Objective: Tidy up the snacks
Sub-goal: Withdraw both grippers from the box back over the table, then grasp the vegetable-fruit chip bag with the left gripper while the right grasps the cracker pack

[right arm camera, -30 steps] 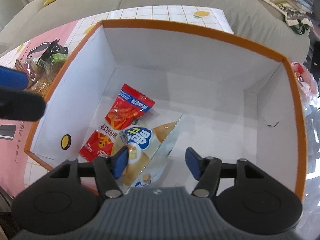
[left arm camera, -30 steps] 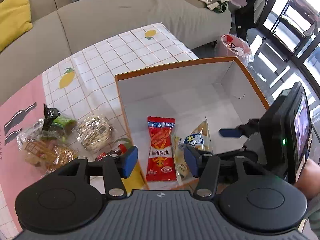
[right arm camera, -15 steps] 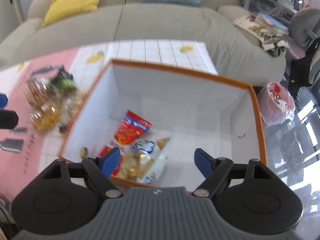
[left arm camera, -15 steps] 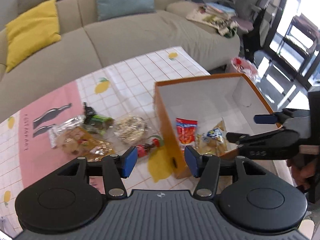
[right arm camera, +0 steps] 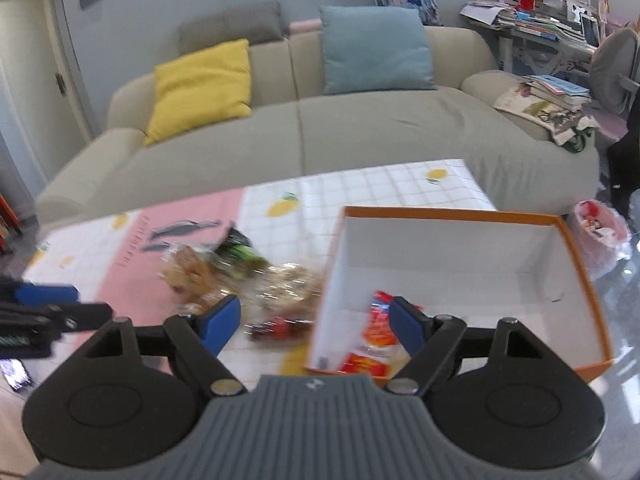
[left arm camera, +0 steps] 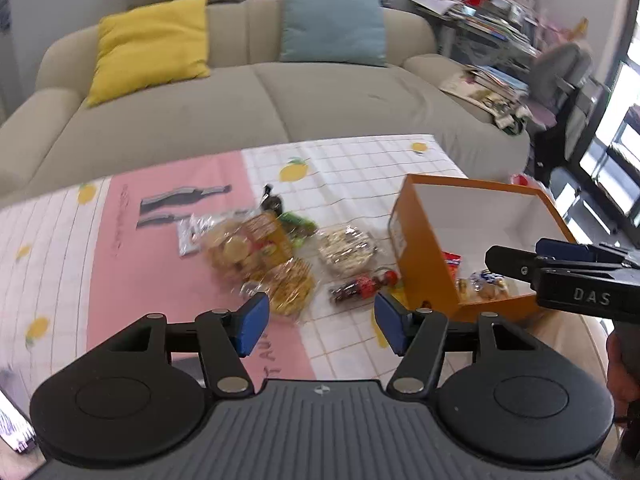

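Observation:
An orange box with white inner walls stands on the right of the table. In it lie a red packet and a pale bag with a blue label. Left of the box is a loose pile: a cookie bag, a waffle bag, a round cracker pack, a small red snack and a green packet. My left gripper hovers near the pile, its jaws opening with nothing between them. My right gripper is open and empty above the box's near left corner.
The tablecloth is pink and white checked with lemons. A beige sofa with yellow and teal cushions runs behind the table. A pink bin stands beyond the box on the right. A phone lies at the lower left.
Both grippers have drawn back and up out of the box, and their jaws stand wider. The left one has swung left toward the snack pile. The snacks in the box stay put.

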Action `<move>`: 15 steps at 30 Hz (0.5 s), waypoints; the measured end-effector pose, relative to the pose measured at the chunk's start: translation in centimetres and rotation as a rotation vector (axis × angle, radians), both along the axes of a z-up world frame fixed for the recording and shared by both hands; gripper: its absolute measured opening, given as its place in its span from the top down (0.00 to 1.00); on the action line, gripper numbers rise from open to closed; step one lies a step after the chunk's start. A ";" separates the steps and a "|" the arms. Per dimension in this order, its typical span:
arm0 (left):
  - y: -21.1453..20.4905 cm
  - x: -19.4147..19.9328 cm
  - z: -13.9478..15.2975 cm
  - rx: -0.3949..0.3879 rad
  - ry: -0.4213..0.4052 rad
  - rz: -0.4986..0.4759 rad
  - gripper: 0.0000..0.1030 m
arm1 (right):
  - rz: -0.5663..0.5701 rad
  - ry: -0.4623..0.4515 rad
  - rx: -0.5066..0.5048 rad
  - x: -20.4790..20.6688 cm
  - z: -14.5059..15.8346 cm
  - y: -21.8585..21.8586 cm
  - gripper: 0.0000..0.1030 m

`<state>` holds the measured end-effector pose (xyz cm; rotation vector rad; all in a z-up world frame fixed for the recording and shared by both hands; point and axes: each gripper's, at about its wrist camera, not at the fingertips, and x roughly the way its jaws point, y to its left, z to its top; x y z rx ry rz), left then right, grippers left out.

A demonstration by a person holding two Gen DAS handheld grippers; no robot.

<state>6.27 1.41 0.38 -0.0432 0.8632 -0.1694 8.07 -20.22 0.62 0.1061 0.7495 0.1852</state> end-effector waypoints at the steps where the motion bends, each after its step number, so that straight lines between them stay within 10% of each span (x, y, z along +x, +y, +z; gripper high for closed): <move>1: 0.5 0.0 -0.3 -0.012 0.006 0.008 0.31 | 0.008 -0.005 -0.001 -0.1 -0.1 0.5 0.23; 15: 4.6 2.0 -3.5 0.017 0.012 0.041 0.31 | 0.157 0.045 -0.107 3.4 -3.9 7.6 0.38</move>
